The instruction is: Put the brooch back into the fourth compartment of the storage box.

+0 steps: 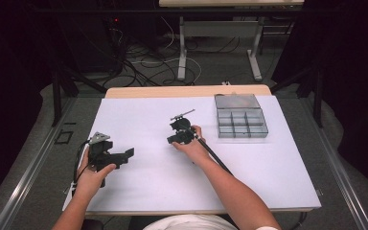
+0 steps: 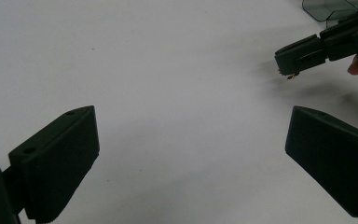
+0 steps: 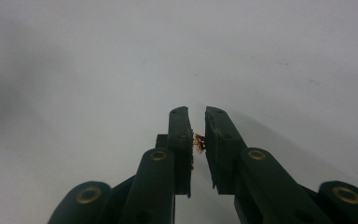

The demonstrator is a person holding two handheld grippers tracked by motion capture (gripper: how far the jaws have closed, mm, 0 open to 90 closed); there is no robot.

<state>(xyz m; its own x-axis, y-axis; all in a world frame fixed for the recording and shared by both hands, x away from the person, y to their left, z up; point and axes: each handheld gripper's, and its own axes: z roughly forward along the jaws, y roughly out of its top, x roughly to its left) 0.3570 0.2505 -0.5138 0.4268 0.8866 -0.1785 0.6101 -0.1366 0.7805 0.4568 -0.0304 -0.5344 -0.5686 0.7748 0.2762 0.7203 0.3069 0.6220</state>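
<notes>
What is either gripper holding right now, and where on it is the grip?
The right gripper pinches a tiny gold-coloured piece between its jaws, set back from the tips; which part cannot be told. The left gripper is open and holds nothing.

— Where are the hands?

— In the high view, the left hand (image 1: 92,178) sits at lower left, its left gripper (image 1: 124,155) pointing right with jaws spread wide. The right hand (image 1: 194,148) reaches to mid-frame.

— And the right gripper (image 3: 197,122)?

— Jaws nearly together, pinching something tiny and golden, perhaps a small metal part; it is too small to tell.
</notes>
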